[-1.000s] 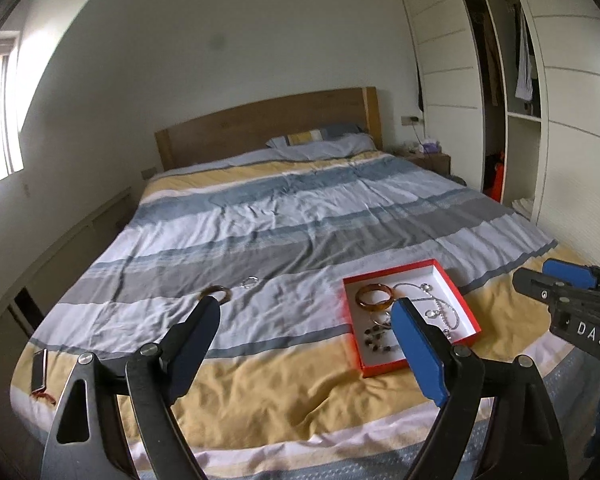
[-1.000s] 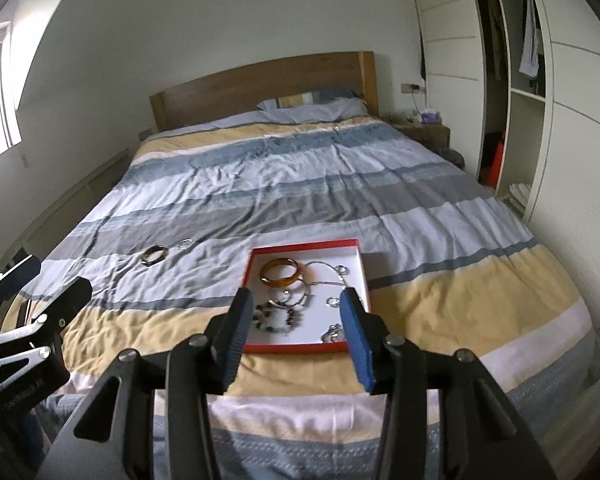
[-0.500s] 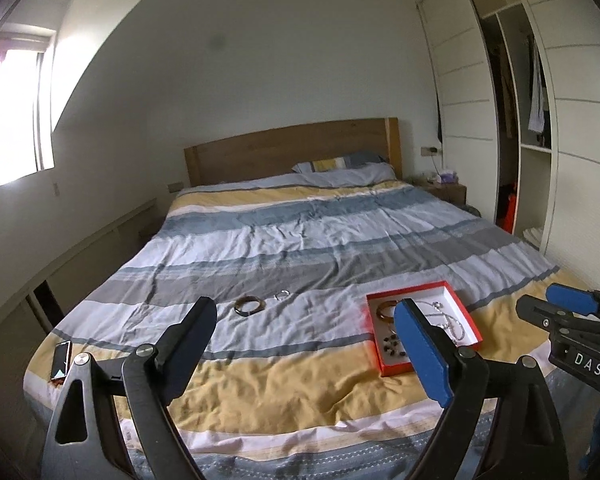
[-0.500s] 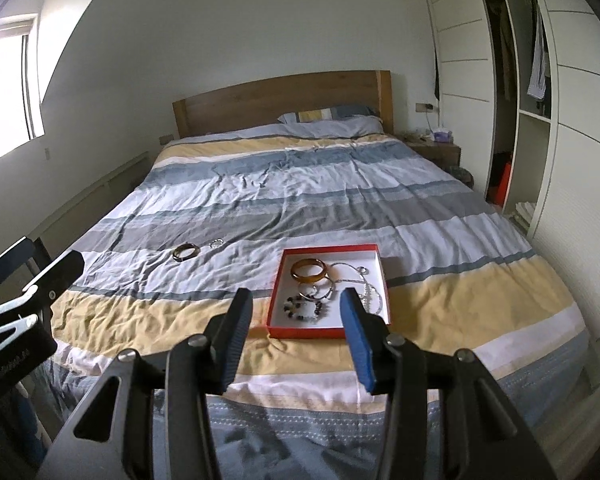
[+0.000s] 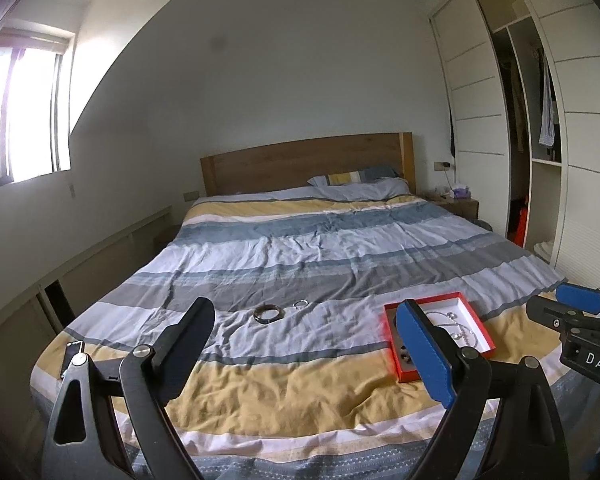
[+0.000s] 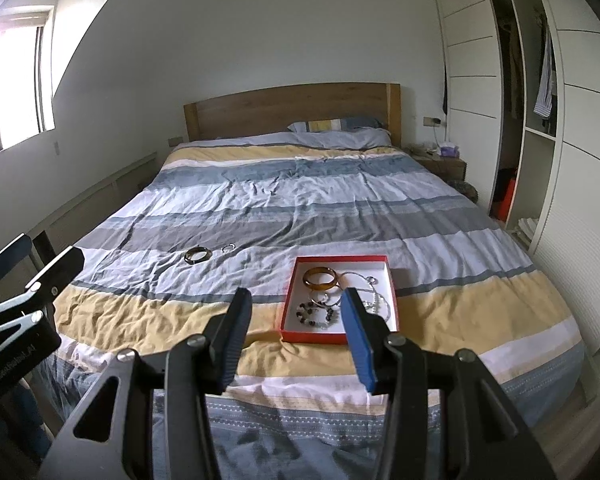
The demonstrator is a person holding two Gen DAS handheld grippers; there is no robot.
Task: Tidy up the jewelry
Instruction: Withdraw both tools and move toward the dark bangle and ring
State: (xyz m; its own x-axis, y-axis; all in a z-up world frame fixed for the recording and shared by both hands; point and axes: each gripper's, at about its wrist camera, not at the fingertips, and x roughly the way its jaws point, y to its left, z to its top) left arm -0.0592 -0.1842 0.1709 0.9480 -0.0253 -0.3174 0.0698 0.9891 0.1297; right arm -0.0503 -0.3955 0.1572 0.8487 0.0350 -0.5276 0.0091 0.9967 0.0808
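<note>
Bed (image 6: 340, 208) with a striped duvet in blue, grey, white and yellow, pillow (image 6: 340, 130) at the wooden headboard. On the duvet near the foot: red tray (image 6: 290, 300) with jewelry, dark bangle (image 6: 197, 255) and small silver ring (image 6: 228, 247) just beside each other, well left of the tray. Phone (image 5: 72, 354) on the left corner.

Red jewelry box (image 6: 294, 280), bangle (image 6: 197, 255) outside

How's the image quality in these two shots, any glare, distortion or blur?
Left wrist view: window blown out white, walls bowed by the fisheye, bed sharp. Right wrist view: same window glare, curved wardrobe, red box in clear focus.
</note>
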